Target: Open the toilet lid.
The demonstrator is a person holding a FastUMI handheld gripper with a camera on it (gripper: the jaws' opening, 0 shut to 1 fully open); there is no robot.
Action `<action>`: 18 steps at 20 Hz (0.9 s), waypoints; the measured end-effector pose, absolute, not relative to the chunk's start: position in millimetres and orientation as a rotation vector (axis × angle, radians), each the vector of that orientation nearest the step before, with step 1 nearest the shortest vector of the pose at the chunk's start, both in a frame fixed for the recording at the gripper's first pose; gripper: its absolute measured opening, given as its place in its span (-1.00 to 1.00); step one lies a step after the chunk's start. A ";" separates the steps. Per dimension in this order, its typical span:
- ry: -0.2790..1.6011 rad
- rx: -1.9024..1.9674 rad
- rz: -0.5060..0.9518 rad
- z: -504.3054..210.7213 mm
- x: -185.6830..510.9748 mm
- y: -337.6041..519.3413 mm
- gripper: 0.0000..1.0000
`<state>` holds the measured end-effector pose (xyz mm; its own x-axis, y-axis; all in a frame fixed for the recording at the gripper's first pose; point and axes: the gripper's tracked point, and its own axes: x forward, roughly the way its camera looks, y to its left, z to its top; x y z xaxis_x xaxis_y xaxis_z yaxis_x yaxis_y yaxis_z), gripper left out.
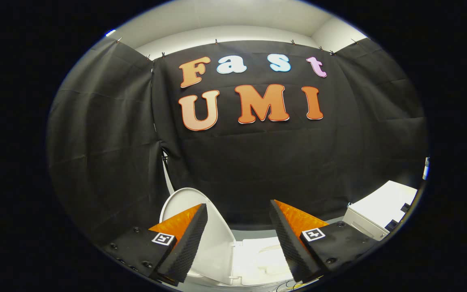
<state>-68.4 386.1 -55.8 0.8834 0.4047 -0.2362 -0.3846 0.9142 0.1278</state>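
My claw sits at the bottom of the frame, its two fingers spread wide apart with nothing between them. The white toilet lid stands up behind my left finger, low in the frame. The toilet seat shows between my fingers. A white box sits at the lower right.

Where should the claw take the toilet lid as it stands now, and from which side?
Probably the toilet lid's free curved rim at its top, one finger on each face, coming in edge-on from in front. It stands raised, leaning toward the left finger, thin edge exposed and hinged low by the seat. The claw is open, holding nothing.
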 end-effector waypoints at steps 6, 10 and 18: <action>0.267 0.077 0.405 -58.1 -69.1 384.7 0.97; 0.268 0.079 0.398 -57.8 -67.8 383.5 0.97; 0.274 0.081 0.388 -61.3 -67.9 380.3 0.97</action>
<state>-67.9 380.3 -61.3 0.8892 0.3844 -0.2482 -0.3626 0.9228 0.1301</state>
